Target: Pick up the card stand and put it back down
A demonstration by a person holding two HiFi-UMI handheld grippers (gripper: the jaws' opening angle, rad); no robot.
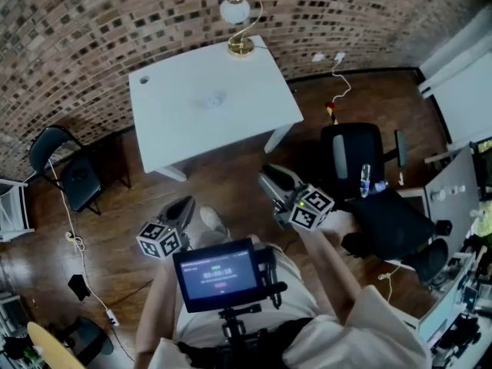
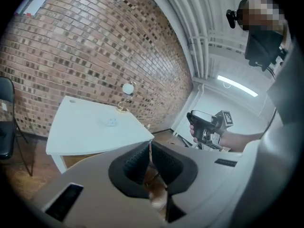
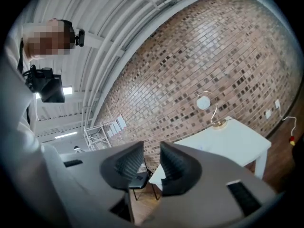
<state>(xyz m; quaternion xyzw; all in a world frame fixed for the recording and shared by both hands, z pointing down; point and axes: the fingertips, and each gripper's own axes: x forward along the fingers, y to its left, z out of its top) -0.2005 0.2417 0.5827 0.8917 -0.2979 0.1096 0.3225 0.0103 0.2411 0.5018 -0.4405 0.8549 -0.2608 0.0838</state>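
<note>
**Item: card stand** (image 1: 211, 98). We log it as the small pale object near the middle of the white table (image 1: 173, 133). It stands apart from the brass-footed lamp (image 1: 240, 23) at the far edge. It is small and blurred in every view, so we take it to be the stand from its place alone, and its shape is not legible.

**Handling, our estimate.** We expect it to be light and rigid, probably plastic or thin metal, with a smooth finish that may slip under the pads. A light stand tips or skates if it is nudged from one side. We would close on its base or lower body, across the narrow dimension, and not on the thin upper slot or clip.

**Left gripper** (image 2: 149, 145). Its pads meet at the tips and there is nothing between them. Through the slit behind them only the floor shows. It is held low, well short of the table.

**Right gripper** (image 3: 152, 149). Its jaws stand partly apart with a clear gap, and nothing is held. Only the brick wall and a chair show through the opening. It points roughly level toward the table and is also well short of it.

**Task status.** Neither tool has reached the stand and the pick-up is not yet begun. We judge the half-open right gripper to be the readier tool.

**Surroundings.** A black chair (image 1: 65, 167) stands at the left and an office chair (image 1: 361, 156) at the right.
</note>
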